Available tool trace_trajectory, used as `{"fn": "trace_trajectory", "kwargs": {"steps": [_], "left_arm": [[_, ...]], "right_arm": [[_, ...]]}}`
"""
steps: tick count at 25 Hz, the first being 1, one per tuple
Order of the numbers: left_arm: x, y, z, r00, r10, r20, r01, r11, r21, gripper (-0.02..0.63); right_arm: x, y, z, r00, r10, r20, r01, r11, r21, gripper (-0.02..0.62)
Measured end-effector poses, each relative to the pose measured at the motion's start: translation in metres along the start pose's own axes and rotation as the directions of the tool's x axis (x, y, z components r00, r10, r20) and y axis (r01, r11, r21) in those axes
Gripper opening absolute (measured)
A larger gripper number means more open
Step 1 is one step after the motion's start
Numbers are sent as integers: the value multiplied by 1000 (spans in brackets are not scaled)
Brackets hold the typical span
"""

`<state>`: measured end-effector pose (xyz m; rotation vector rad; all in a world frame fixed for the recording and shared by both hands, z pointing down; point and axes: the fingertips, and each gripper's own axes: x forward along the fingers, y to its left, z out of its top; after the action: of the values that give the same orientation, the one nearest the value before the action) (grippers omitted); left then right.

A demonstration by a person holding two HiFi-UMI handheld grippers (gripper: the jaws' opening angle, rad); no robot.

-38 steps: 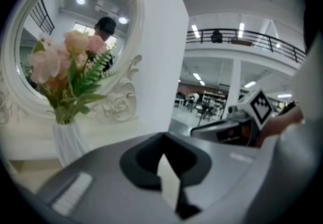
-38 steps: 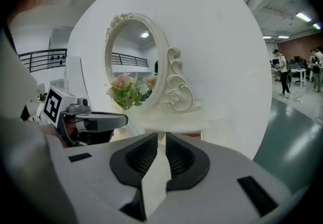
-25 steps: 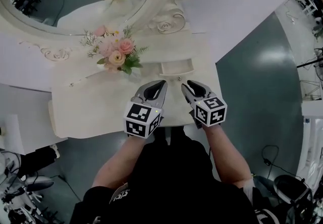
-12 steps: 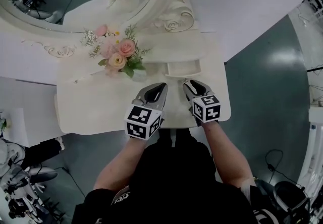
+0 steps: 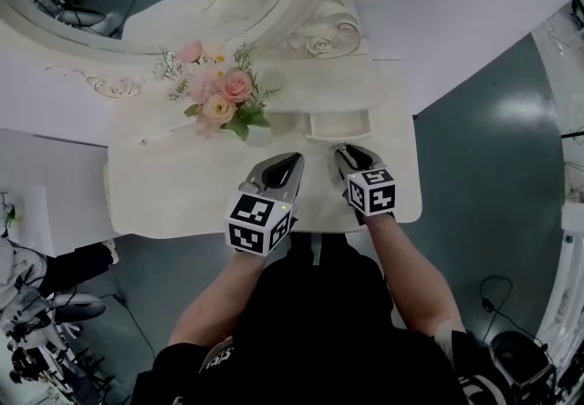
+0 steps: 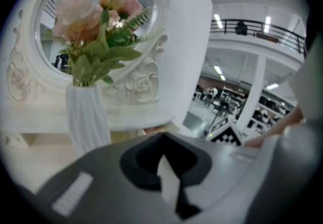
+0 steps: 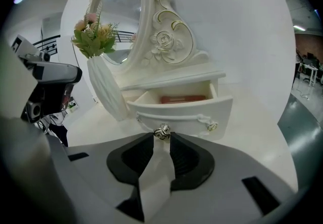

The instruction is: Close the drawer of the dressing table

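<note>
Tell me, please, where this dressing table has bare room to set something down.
The white tabletop is bare from its left edge to the white ribbed vase of pink flowers. It is crowded between that vase and the open white drawer.

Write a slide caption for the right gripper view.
Right gripper, jaws apart but just closing, lines up on the knob of the open drawer; nothing between them yet.

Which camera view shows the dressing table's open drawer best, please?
The right gripper view: it faces the drawer head-on, showing its pulled-out front, knob and a reddish item inside. The head view shows it small, from above. The left gripper view does not clearly show it.
</note>
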<state>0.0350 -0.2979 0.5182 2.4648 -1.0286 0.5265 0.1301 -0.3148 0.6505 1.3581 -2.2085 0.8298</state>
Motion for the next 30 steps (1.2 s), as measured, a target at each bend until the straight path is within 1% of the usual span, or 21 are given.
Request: {"fn": "trace_trajectory", "kwargs": {"steps": [1, 9, 22, 30], "left_arm": [[0, 0, 0, 1000, 0, 0, 0, 1000, -1, 9], [3, 0, 5, 1000, -5, 11, 5, 1000, -12, 9], [5, 0, 13, 1000, 4, 27, -3, 1000, -25, 9], [2, 0, 10, 1000, 21, 16, -20, 999, -29, 9]], "right_arm": [[0, 1, 0, 1000, -1, -3, 1, 1000, -8, 87], [-2, 2, 6, 1000, -12, -16, 11, 999, -46, 87], [4, -5, 27, 1000, 9, -14, -9, 999, -41, 86], [18, -10, 36, 1000, 23, -17, -24, 999, -43, 84]]}}
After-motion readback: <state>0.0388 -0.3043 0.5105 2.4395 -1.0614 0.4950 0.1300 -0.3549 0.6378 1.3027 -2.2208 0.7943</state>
